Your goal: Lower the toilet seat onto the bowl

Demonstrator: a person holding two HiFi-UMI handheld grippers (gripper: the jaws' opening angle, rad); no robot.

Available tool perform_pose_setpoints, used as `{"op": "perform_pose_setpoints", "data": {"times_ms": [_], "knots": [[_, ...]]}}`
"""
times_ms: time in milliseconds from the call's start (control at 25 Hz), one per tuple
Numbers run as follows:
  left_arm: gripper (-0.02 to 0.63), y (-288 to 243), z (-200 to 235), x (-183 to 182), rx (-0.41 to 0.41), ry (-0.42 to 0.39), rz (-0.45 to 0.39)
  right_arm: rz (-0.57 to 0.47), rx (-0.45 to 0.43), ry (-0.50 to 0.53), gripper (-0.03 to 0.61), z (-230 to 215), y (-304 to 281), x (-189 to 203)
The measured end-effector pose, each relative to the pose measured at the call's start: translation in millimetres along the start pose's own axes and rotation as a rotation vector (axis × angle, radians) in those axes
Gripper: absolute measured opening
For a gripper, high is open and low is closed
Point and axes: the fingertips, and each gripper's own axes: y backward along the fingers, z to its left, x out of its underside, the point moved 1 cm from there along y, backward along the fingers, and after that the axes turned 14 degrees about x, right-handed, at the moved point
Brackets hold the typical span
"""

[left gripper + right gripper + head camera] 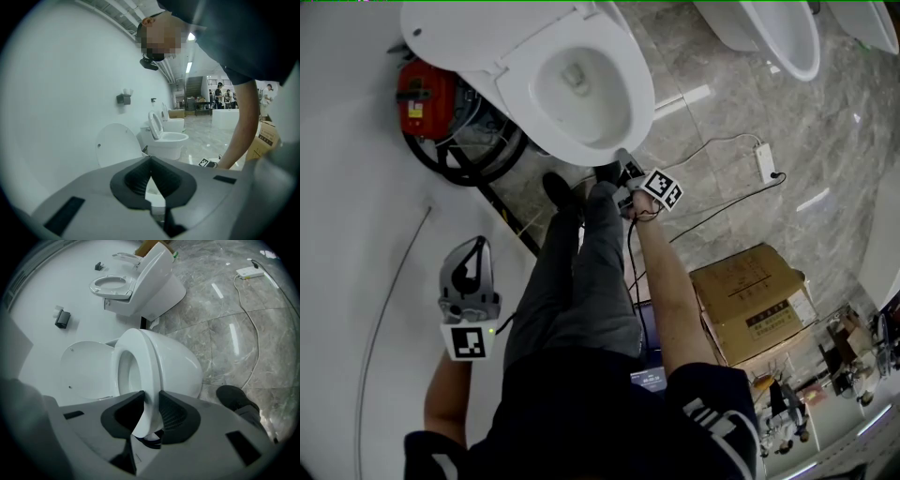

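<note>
The right tool (151, 397) was clamped on the front lip of the toilet seat (142, 357), one pad on each face of the white rim. The left tool (150, 159) had its jaws pressed together on nothing and hung at the person's left side beside the white wall (356, 187), well apart from the toilet.

From the right tool the seat ran straight away, its long axis pointing at the hinge, where the lid (86, 369) stood open against the wall. The bowl (180, 366) lay directly against the seat's underside; only a thin seam showed between them, so the seat looked down or very nearly so. Any travel left would be a short press toward the bowl, followed by letting go.

The right hand was clearly the nearer one and the only one placed for that. Room was tight in front: the person's shoe (234, 397) stood just beside the bowl's foot on the marble floor (741, 103), and a red machine (427, 98) with a dark hose sat against the wall on the other side.
</note>
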Motion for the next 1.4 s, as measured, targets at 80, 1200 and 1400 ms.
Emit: {"op": "perform_pose_setpoints", "data": {"times_ms": [80, 1200, 1400], "knots": [[0.025, 0.5, -0.1, 1.0, 0.001, -0.002, 0.003, -0.003, 0.014, 0.009, 0.108, -0.2, 0.2, -0.2], [0.025, 0.1, 3.1, 8.4, -0.003, 0.012, 0.006, 0.010, 0.214, 0.237, 0.133, -2.6, 2.0, -3.5], [0.025, 1.8, 2.8, 9.3, 0.002, 0.010, 0.012, -0.001, 0.225, 0.287, 0.173, -5.4, 2.0, -5.6]]}}
